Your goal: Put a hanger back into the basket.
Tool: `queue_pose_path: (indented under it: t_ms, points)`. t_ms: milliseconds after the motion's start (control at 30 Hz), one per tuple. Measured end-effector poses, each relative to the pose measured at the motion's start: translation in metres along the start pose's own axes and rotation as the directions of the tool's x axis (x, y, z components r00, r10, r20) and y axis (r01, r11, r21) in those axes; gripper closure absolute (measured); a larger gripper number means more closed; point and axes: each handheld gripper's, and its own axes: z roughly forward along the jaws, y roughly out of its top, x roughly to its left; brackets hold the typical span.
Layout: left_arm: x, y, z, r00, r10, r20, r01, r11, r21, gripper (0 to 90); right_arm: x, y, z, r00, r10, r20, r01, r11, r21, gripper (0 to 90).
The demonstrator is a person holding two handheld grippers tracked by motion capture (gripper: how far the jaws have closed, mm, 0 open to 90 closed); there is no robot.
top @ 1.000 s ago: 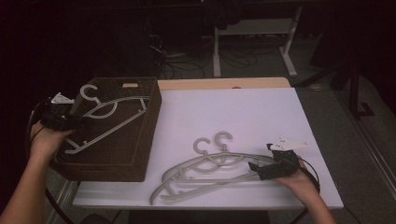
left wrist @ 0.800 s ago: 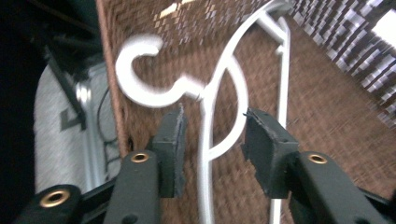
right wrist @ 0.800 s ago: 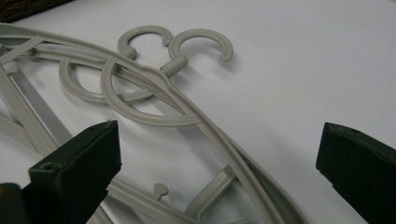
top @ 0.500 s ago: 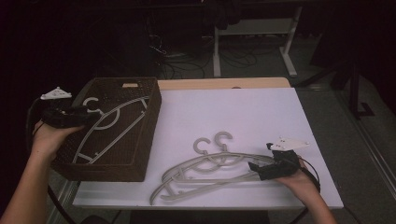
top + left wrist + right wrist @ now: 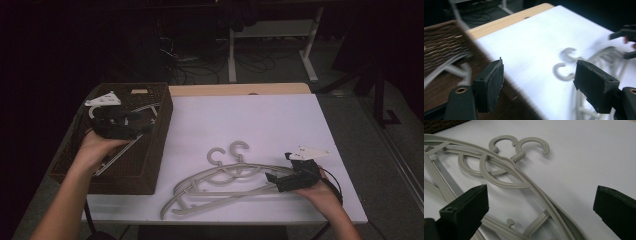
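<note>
Hangers into basket: one delivered, two left on the table.

Left gripper [image 5: 131, 121]: jaws have just been opening, now apart with nothing between them, over the basket [image 5: 150, 170]; a second ago it held a hanger [image 5: 120, 150] at the basket's near-left side, and that hanger now lies inside, released. The gripper has since swung toward the table. Right gripper [image 5: 272, 178]: jaws apart, unmoved, straddling the arm of the two stacked hangers [image 5: 220, 182] on the white table [image 5: 260, 120]. By judgement, these go next.
</note>
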Motion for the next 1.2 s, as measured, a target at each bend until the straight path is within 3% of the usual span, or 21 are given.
queue_pose_path:
  t_ms: [33, 67, 233, 333, 533, 633, 933, 1067, 1167, 1200]
  points:
    - [0.000, 0.000, 0.000, 1.0000, 0.000, 0.000, 0.000, 1.0000, 0.000, 23.5, 0.000, 0.000, 0.000, 1.0000, 0.000, 0.000, 0.000, 1.0000, 0.002, 0.0]
    - [-0.010, 0.003, 0.011, 0.9995, 0.013, 0.031, -0.012, 0.9999, -0.003, 23.5, 0.000, 0.000, 0.000, 1.0000, 0.001, 0.000, -0.001, 1.0000, 0.001, 0.0]
    - [-0.036, 0.007, 0.039, 0.9941, 0.041, 0.101, -0.041, 0.9992, 0.002, 23.5, 0.000, 0.000, -0.001, 1.0000, 0.002, 0.001, -0.002, 1.0000, -0.001, 0.0]
    - [-0.053, 0.006, 0.056, 0.9901, 0.078, 0.116, -0.081, 0.9965, 0.018, 23.6, 0.000, -0.001, -0.001, 1.0000, 0.004, 0.002, -0.004, 1.0000, 0.000, 0.0]
    - [-0.073, -0.001, 0.083, 0.9826, 0.100, 0.157, -0.106, 0.9937, 0.036, 25.6, -0.001, -0.002, -0.001, 0.9999, 0.009, 0.004, -0.009, 1.0000, 0.002, 0.0]
    - [-0.082, -0.009, 0.101, 0.9776, 0.110, 0.179, -0.124, 0.9899, 0.068, 28.4, -0.001, -0.002, -0.002, 0.9999, 0.011, 0.006, -0.011, 0.9999, 0.002, 0.0]
    - [-0.089, -0.040, 0.151, 0.9649, 0.147, 0.217, -0.192, 0.9603, 0.202, 43.9, 0.000, -0.002, -0.002, 0.9999, 0.009, 0.009, -0.009, 1.0000, 0.002, 0.0]
    - [-0.091, -0.050, 0.164, 0.9595, 0.159, 0.232, -0.218, 0.9423, 0.254, 49.5, 0.000, -0.002, -0.002, 0.9999, 0.009, 0.010, -0.009, 1.0000, 0.003, 0.0]
    - [-0.095, -0.057, 0.175, 0.9545, 0.188, 0.231, -0.253, 0.9211, 0.296, 53.0, 0.000, -0.002, -0.002, 0.9999, 0.009, 0.010, -0.009, 1.0000, 0.005, 0.0]
    - [-0.097, -0.059, 0.178, 0.9543, 0.192, 0.229, -0.257, 0.9172, 0.304, 53.9, 0.000, -0.002, -0.002, 0.9999, 0.009, 0.011, -0.009, 0.9999, 0.006, 0.0]
